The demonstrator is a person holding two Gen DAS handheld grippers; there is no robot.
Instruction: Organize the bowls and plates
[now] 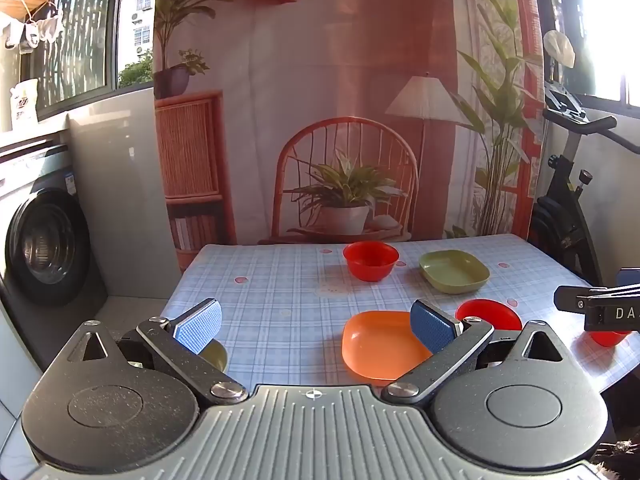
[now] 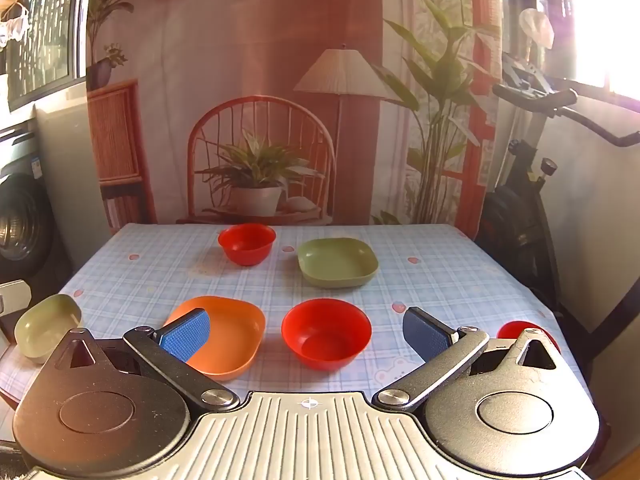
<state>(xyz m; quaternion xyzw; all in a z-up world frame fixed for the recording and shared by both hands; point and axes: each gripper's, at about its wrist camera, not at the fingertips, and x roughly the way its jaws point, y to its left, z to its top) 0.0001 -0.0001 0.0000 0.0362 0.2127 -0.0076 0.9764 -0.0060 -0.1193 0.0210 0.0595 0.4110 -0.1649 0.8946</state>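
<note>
While six plastic dishes lie scattered over a checked tablecloth (image 2: 440,272), both hand-held grippers hang above the near edge with nothing in their grasp. An orange plate (image 2: 228,336) sits near the front, just beside a red bowl (image 2: 326,334); farther back stand a second red bowl (image 2: 247,243) and a green plate (image 2: 338,262), apart from each other. A small red dish (image 2: 516,330) lies at the near right, partly hidden behind the right gripper (image 2: 306,330), and a green bowl (image 2: 46,326) sits tilted at the near left corner. The right gripper has its blue-padded fingers (image 2: 186,336) spread wide, framing the near red bowl. The left gripper (image 1: 316,326) is likewise spread apart, one pad overlapping the orange plate in its view. No dish is stacked on another. Behind the table hangs a printed backdrop (image 2: 256,80) showing a rattan chair, a potted plant and a floor lamp. A washing machine (image 1: 44,248) stands at the left under a window, an exercise bike (image 2: 532,184) at the right, with strong sunlight flaring in from that side.
</note>
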